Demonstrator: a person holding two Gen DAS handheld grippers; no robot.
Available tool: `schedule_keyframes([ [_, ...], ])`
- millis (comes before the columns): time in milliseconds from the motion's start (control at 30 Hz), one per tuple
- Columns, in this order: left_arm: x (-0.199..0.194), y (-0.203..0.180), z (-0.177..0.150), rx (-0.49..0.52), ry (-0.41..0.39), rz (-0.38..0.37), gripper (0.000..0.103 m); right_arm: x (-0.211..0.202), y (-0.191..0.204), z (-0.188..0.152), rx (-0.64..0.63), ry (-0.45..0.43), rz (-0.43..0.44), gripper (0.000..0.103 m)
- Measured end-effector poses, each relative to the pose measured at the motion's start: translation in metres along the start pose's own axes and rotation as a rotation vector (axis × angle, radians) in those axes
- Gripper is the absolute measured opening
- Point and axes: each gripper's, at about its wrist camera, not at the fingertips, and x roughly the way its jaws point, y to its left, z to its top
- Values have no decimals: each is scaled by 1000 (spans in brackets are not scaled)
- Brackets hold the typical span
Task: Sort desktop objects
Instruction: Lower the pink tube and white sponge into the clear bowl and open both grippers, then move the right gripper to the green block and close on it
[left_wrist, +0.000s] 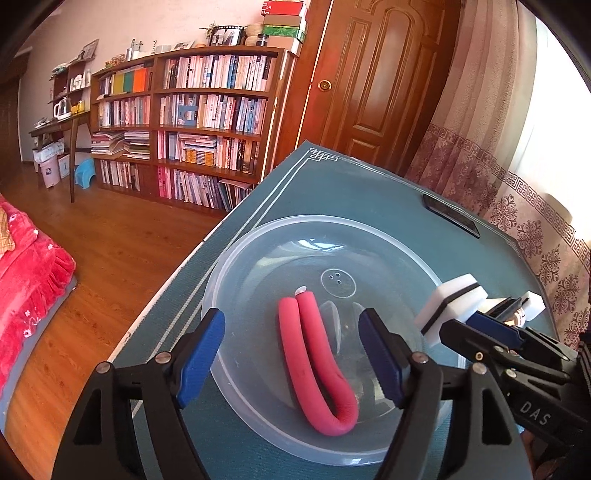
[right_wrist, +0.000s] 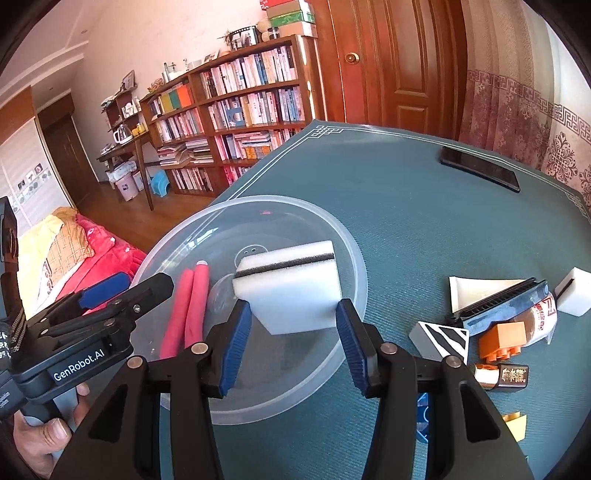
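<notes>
**Sponge held over clear bowl; pink foam tube already inside**

Left side: the left gripper (left_wrist: 291, 358) hangs above the clear plastic bowl (left_wrist: 236, 266) with its jaws wide apart and nothing between them. In the right wrist view a hand (right_wrist: 44, 432) grips the handle of this tool. Directly below the left jaws, a pink foam tube (left_wrist: 317, 365), folded into a U, lies on the bowl floor, its two ends side by side near the bowl centre.

Centre: the bowl stands on the teal desk (right_wrist: 406, 206), close to the desk's left edge. The right gripper (right_wrist: 291, 347) holds a white sponge (right_wrist: 295, 284) with a thin black layer near its top face. The jaws are clamped on the lower corner of the sponge, one blue pad on each side. The sponge sits tilted over the right part of the bowl; whether it touches the bowl cannot be determined.

Right side: a group of unsorted items lies on the desk beside the bowl. It includes a black comb (right_wrist: 498, 299), an orange building block (right_wrist: 504, 339), a second white sponge piece (right_wrist: 574, 295), a black-and-white striped wedge (right_wrist: 441, 339) and a small dark box (right_wrist: 511, 374). These items touch or overlap one another. Further back, well apart from the group, a dark phone (right_wrist: 480, 168) lies flat near the far desk edge.
</notes>
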Motion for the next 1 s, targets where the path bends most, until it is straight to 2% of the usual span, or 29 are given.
schedule_keyframes([
  [167,-1,1,-2,2,0,9,80,1,3,-3,4,9,23,52],
  [367,-4,-1,-3,11,-4,21,81,-1,-1,-4,28,12,45,58],
  [1000,-10,-14,-7,48,3,38,83,-17,-21,-18,92,8,38,58],
])
